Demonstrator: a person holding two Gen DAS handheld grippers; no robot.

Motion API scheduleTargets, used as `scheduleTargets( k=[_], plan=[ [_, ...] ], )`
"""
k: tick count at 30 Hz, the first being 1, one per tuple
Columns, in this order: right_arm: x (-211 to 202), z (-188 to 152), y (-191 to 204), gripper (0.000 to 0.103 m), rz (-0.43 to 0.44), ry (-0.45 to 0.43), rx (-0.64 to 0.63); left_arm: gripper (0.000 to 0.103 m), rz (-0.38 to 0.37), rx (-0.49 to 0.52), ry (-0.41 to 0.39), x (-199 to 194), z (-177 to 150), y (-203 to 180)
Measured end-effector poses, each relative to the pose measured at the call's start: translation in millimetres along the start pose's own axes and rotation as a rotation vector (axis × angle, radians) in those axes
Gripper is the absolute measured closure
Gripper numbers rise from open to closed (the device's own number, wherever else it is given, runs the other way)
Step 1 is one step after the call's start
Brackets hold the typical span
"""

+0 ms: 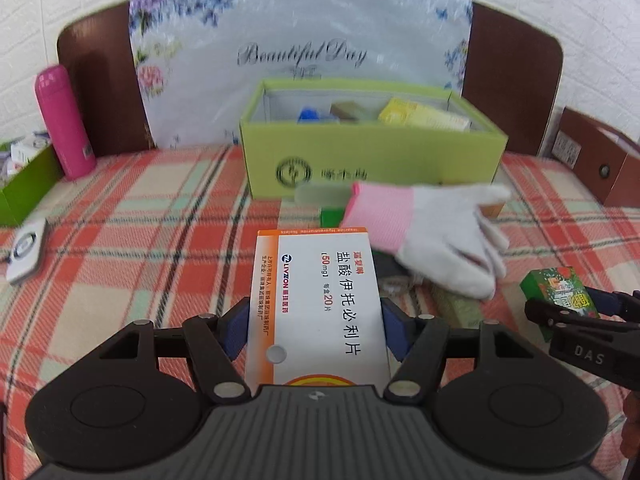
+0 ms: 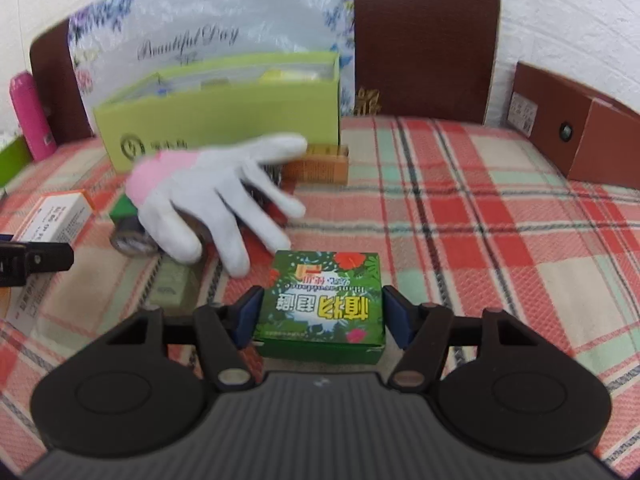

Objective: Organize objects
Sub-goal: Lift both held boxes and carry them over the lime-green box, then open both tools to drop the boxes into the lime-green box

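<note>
Medicine carton [image 1: 316, 304], white and orange, clenched between the blue pads of the left gripper [image 1: 316, 326] and held clear of the plaid cloth [image 1: 132, 248]. Green floral box [image 2: 320, 304] clamped likewise in the right gripper [image 2: 320, 318], jaws just settled on its sides, no gap seen at either pad. Just ahead of both claws, sprawled a white glove with a pink cuff [image 2: 208, 204] over a dark round tin [image 2: 132, 240] and a small green thing, none of it sorted yet. Beside the right claw's left finger, lay a pale olive box [image 2: 176, 284]; farther ahead and touching the bin's foot, an amber-brown carton [image 2: 320, 164]. Beyond all that, stood the lime-green storage box [image 1: 372, 152], open, already holding a yellow pack [image 1: 420, 114], a blue item and a tan one. Judged roughly midway: some pieces binned, two in hand, several left on the cloth. Far off left, stood a pink flask [image 1: 62, 120].
</note>
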State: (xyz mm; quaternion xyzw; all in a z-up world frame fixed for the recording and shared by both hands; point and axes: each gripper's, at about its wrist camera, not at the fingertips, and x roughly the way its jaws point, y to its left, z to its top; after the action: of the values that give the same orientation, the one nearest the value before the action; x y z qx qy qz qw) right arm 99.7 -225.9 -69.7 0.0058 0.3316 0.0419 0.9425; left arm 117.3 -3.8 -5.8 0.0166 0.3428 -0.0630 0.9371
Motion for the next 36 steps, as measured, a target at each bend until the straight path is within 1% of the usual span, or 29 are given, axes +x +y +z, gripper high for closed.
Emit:
scheduleTargets(
  k=[4, 7, 11, 15, 20, 23, 27, 30, 31, 32, 33, 34, 36],
  plan=[
    [-30, 29, 2, 0.040, 0.058, -0.120, -0.008, 0.034, -0.028, 0.005, -0.093, -17, 31, 2],
    [-40, 52, 8, 0.040, 0.081, -0.189, -0.042, 0.034, -0.049, 0.001, -0.154, -24, 58, 3],
    [-35, 84, 15, 0.040, 0.119, -0.226, -0.071, 0.034, -0.037, 0.026, -0.225, -22, 93, 2],
    [-17, 117, 24, 0.040, 0.139, -0.272, -0.105, 0.034, -0.018, 0.027, -0.256, -6, 130, 5],
    [22, 151, 36, 0.040, 0.172, -0.303, -0.138, 0.034, -0.031, 0.017, -0.236, 38, 166, 10],
    [56, 163, 44, 0.040, 0.196, -0.284, -0.161, 0.034, -0.009, 0.034, -0.212, 74, 179, 12],
    [97, 168, 57, 0.040, 0.199, -0.253, -0.199, 0.034, 0.000, 0.033, -0.163, 112, 186, 19],
    [125, 166, 62, 0.039, 0.209, -0.235, -0.198, 0.034, 0.022, 0.062, -0.157, 131, 185, 21],
    [134, 164, 62, 0.034, 0.226, -0.226, -0.200, 0.027, 0.032, 0.071, -0.159, 135, 183, 22],
    [141, 161, 63, 0.025, 0.234, -0.214, -0.202, 0.015, 0.048, 0.081, -0.147, 139, 181, 22],
    [145, 157, 63, 0.011, 0.225, -0.213, -0.198, 0.012, 0.069, 0.080, -0.137, 141, 178, 23],
    [147, 153, 63, 0.009, 0.218, -0.217, -0.201, 0.012, 0.081, 0.076, -0.136, 143, 175, 25],
    [149, 145, 64, 0.009, 0.212, -0.213, -0.220, 0.012, 0.078, 0.059, -0.130, 144, 169, 31]
  ],
)
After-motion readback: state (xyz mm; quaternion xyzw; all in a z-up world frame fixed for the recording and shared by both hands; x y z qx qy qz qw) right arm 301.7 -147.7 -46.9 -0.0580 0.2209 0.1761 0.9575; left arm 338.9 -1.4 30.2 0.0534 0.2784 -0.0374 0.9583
